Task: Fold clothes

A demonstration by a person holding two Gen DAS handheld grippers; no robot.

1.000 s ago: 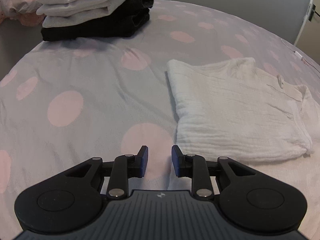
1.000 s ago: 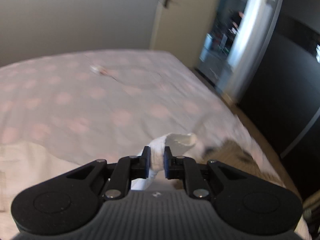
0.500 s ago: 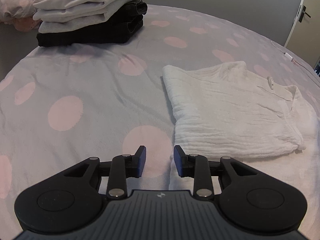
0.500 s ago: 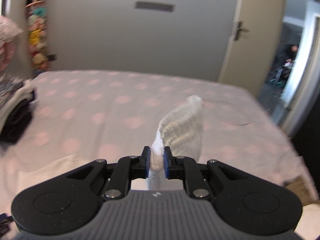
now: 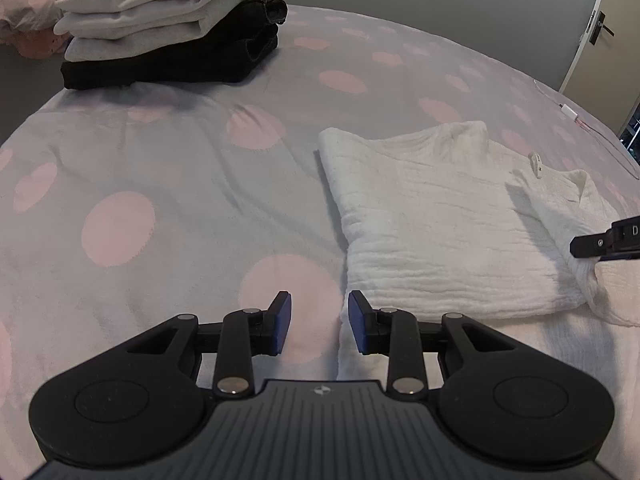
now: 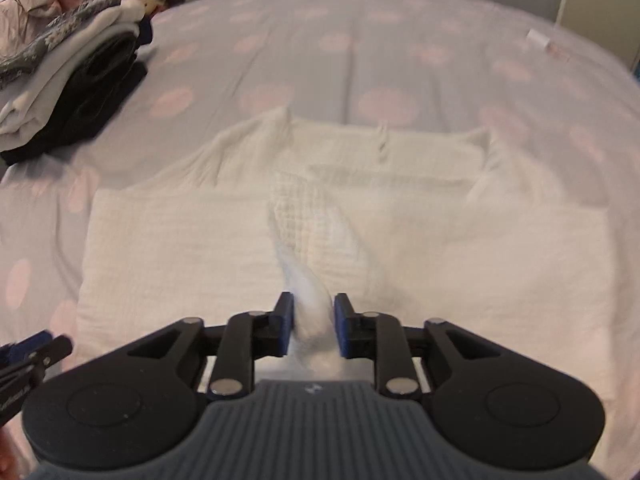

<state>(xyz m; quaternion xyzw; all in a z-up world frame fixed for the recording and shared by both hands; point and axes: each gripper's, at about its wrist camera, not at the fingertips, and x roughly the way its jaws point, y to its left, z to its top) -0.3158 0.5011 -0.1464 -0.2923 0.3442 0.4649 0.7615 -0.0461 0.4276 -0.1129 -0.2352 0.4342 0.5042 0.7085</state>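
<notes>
A white crinkled garment point(image 5: 432, 216) lies on the dotted bed cover point(image 5: 160, 168), its left side folded in. My left gripper point(image 5: 319, 320) is open and low over the cover, its right finger at the garment's near left edge, with nothing between the pads. My right gripper point(image 6: 313, 326) is shut on a bunched white sleeve point(image 6: 308, 232), which it holds above the middle of the garment's body point(image 6: 180, 248). In the left wrist view, the right gripper's tip point(image 5: 604, 240) shows at the right edge. The left gripper point(image 6: 28, 354) appears at the lower left of the right wrist view.
A stack of folded clothes point(image 5: 172, 28), grey on black, stands at the far left of the bed, also in the right wrist view point(image 6: 68, 76). A thin white cable point(image 5: 576, 116) lies at the far right. A door point(image 5: 600, 28) is behind it.
My right gripper has swung the sleeve from beyond the bed's right side to above the garment's body. The left gripper stayed low by the near left edge, still open.
</notes>
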